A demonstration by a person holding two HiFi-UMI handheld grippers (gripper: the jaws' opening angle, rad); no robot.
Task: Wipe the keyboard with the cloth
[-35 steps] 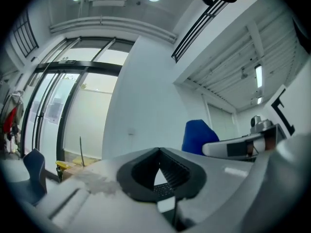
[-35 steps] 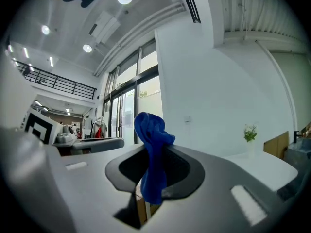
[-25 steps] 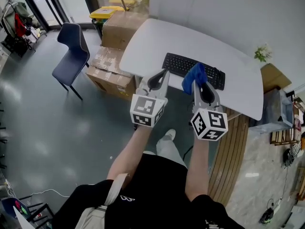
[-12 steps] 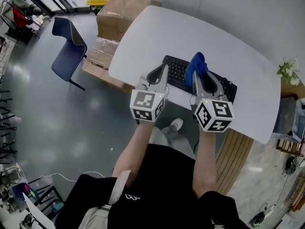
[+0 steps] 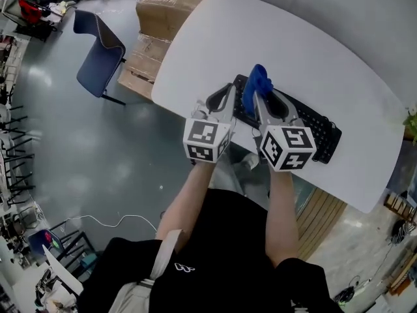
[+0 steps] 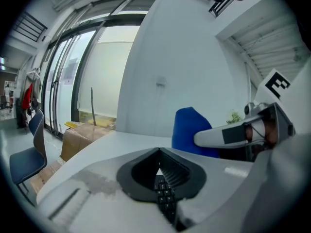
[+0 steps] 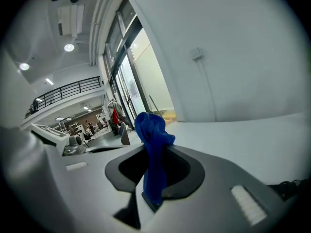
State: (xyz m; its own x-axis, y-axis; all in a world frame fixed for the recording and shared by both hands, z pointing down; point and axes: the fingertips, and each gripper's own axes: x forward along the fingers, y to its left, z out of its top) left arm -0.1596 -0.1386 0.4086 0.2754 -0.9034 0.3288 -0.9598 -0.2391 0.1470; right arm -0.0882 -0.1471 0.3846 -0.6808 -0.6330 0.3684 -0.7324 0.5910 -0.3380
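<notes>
A black keyboard (image 5: 311, 121) lies on the white table (image 5: 313, 51), slanting toward the near right. My right gripper (image 5: 257, 95) is shut on a blue cloth (image 5: 258, 79), which bunches up above the jaw tips over the keyboard's left end. In the right gripper view the cloth (image 7: 154, 152) hangs pinched between the jaws. My left gripper (image 5: 229, 89) is shut and holds nothing, close beside the right one at the keyboard's left end. In the left gripper view, keyboard keys (image 6: 164, 197) show below the meeting jaws, and the cloth (image 6: 190, 129) sits just to the right.
Cardboard boxes (image 5: 174, 5) stand against the table's far left side. A blue chair (image 5: 98, 49) is on the grey floor to the left. The table's near edge runs just under both grippers. A plant (image 5: 412, 119) peeks in at the right edge.
Both grippers have moved forward and left, from the near table edge to above the keyboard's left end. The cloth stays in the right gripper.
</notes>
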